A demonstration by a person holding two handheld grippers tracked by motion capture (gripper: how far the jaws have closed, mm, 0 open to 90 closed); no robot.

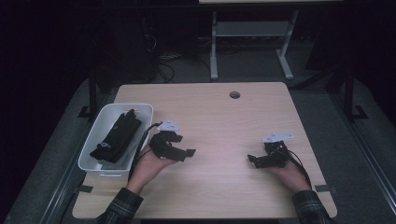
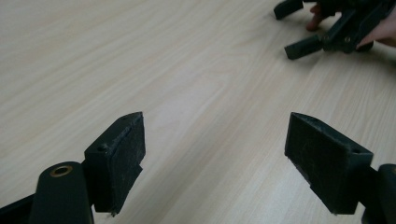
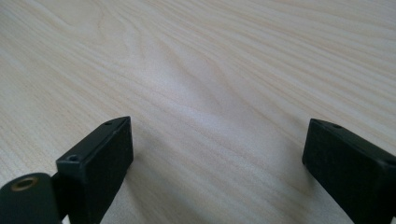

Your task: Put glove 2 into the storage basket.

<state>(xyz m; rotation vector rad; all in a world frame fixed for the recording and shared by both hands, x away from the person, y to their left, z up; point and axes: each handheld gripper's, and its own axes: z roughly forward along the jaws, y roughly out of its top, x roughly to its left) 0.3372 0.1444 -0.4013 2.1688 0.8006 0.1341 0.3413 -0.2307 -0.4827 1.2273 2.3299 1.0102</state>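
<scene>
Lower centre-left of the high view: left hand-held gripper [image 1: 180, 150], jaws apart, empty, low over the bare desk [image 1: 219, 116]. Lower right: right hand-held gripper [image 1: 258, 160], jaws apart, empty. Farther left: white bin [image 1: 88, 156] holding black gloves [image 1: 116, 136].

We're looking at a light wood-grain table [image 1: 224, 116] w/ rounded corners & a round cable hole [image 1: 235, 94] near its far edge. Beyond it, a white desk frame [image 1: 252, 32] is standing on grey carpet [image 1: 317, 107], w/ dark cables [image 1: 163, 63] lying on the floor to its left. Black metal posts [image 1: 349, 93] are flanking the table. The room's back & sides are sitting in near darkness; light is falling mostly on the tabletop.
</scene>
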